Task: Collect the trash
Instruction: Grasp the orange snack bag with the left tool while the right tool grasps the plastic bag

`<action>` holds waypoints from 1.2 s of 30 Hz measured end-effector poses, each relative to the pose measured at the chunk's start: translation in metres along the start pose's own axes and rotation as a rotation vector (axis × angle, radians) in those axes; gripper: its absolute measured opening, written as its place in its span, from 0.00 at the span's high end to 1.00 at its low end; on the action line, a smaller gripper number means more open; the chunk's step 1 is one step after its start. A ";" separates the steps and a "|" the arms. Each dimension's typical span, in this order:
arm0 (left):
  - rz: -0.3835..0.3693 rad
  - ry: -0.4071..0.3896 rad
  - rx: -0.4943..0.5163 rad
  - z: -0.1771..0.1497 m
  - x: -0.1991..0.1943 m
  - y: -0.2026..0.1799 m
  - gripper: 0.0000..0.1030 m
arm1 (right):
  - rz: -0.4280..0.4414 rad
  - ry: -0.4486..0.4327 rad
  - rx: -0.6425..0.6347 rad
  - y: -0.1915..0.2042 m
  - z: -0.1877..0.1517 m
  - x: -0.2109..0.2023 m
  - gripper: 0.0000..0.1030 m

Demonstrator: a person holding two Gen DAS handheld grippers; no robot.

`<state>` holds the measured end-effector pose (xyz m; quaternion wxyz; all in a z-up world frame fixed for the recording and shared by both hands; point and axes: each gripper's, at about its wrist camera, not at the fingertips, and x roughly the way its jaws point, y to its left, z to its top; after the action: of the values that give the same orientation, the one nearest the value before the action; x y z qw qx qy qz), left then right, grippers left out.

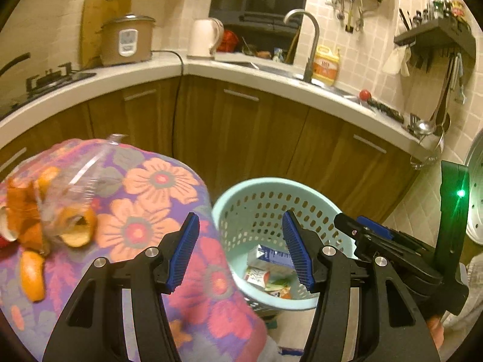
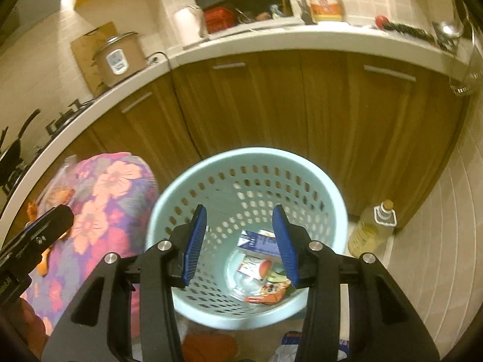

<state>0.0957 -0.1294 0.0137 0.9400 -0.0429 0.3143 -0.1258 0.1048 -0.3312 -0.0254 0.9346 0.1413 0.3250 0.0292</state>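
The right hand-held gripper [image 2: 240,244] hangs over the pale blue perforated basket [image 2: 181,199], blue pads apart, nothing between them. Down in the basket lie a blue-and-white carton [image 2: 256,241], a wrapper with fruit pictures [image 2: 256,268] and an orange packet [image 2: 265,294]. To the left, a floral cloth [image 2: 111,205] covers a rounded surface, orange peel [image 2: 43,267] on its near edge, and the left hand-held gripper [image 2: 39,235] pokes in there. A bottle of yellow oil [image 2: 372,230] stands on the floor just right of the basket, against wooden cabinets [image 2: 271,99].

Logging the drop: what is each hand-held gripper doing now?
Left hand-held gripper: open, holding nothing.
Right hand-held gripper: open, holding nothing.
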 end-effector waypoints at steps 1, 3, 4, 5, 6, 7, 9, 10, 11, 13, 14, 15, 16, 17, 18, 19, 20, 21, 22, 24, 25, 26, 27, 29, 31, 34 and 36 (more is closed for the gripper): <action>0.004 -0.010 -0.007 0.000 -0.006 0.004 0.46 | 0.011 -0.004 -0.018 0.010 0.000 -0.003 0.60; 0.014 -0.027 -0.020 -0.001 -0.017 0.013 0.45 | 0.028 -0.007 -0.047 0.025 -0.001 -0.006 0.60; 0.021 -0.038 -0.028 -0.001 -0.024 0.019 0.44 | 0.036 -0.007 -0.061 0.032 -0.002 -0.007 0.60; 0.030 -0.047 -0.037 -0.001 -0.031 0.026 0.44 | 0.045 -0.007 -0.076 0.040 -0.003 -0.008 0.60; 0.036 -0.055 -0.046 -0.002 -0.037 0.032 0.43 | 0.056 -0.006 -0.092 0.048 -0.004 -0.009 0.60; 0.045 -0.064 -0.057 -0.003 -0.043 0.040 0.43 | 0.071 -0.004 -0.114 0.060 -0.005 -0.009 0.60; 0.071 -0.081 -0.080 -0.003 -0.055 0.056 0.41 | 0.091 0.000 -0.154 0.081 -0.007 -0.009 0.59; 0.089 -0.090 -0.092 -0.004 -0.062 0.065 0.41 | 0.099 0.002 -0.169 0.090 -0.009 -0.009 0.59; 0.110 -0.100 -0.104 -0.005 -0.069 0.075 0.40 | 0.111 0.004 -0.187 0.100 -0.010 -0.009 0.59; 0.147 -0.114 -0.127 -0.006 -0.081 0.094 0.40 | 0.132 0.008 -0.220 0.119 -0.012 -0.008 0.59; 0.173 -0.122 -0.144 -0.007 -0.088 0.108 0.40 | 0.143 0.010 -0.237 0.130 -0.013 -0.008 0.59; 0.190 -0.126 -0.156 -0.008 -0.093 0.116 0.40 | 0.151 0.012 -0.249 0.138 -0.014 -0.008 0.59; 0.213 -0.131 -0.175 -0.009 -0.100 0.130 0.40 | 0.163 0.015 -0.264 0.148 -0.015 -0.007 0.59; 0.232 -0.137 -0.194 -0.009 -0.106 0.143 0.39 | 0.175 0.018 -0.279 0.158 -0.016 -0.006 0.59; 0.245 -0.139 -0.206 -0.010 -0.111 0.152 0.39 | 0.185 0.020 -0.295 0.169 -0.017 -0.006 0.59; 0.265 -0.142 -0.224 -0.011 -0.116 0.166 0.39 | 0.191 0.020 -0.307 0.177 -0.018 -0.005 0.59; 0.284 -0.144 -0.242 -0.013 -0.121 0.180 0.39 | 0.199 0.022 -0.324 0.187 -0.018 -0.004 0.59; 0.295 -0.146 -0.256 -0.014 -0.125 0.189 0.39 | 0.212 0.024 -0.337 0.197 -0.018 -0.003 0.59; 0.305 -0.147 -0.272 -0.016 -0.129 0.200 0.39 | 0.228 0.028 -0.348 0.207 -0.019 -0.002 0.59; 0.330 -0.151 -0.313 -0.020 -0.137 0.225 0.39 | 0.259 0.039 -0.363 0.225 -0.018 0.004 0.59; 0.338 -0.152 -0.326 -0.022 -0.139 0.233 0.39 | 0.270 0.044 -0.367 0.231 -0.017 0.006 0.56; 0.348 -0.149 -0.349 -0.024 -0.141 0.245 0.39 | 0.282 0.046 -0.369 0.238 -0.017 0.008 0.49; 0.348 -0.144 -0.360 -0.025 -0.142 0.254 0.39 | 0.297 0.045 -0.366 0.246 -0.015 0.012 0.44; 0.347 -0.138 -0.377 -0.026 -0.144 0.267 0.39 | 0.315 0.047 -0.355 0.257 -0.013 0.018 0.36; 0.333 -0.128 -0.375 -0.023 -0.142 0.272 0.39 | 0.327 0.060 -0.340 0.266 -0.008 0.027 0.35; 0.293 -0.106 -0.340 -0.013 -0.132 0.269 0.39 | 0.337 0.086 -0.289 0.271 -0.001 0.043 0.29; 0.253 -0.089 -0.288 -0.007 -0.121 0.260 0.32 | 0.335 0.105 -0.249 0.271 0.005 0.055 0.28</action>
<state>0.0525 0.1530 0.0366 0.9455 -0.1425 0.2899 0.0414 0.1615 -0.0645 0.0224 0.9088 0.0753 0.3391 0.2314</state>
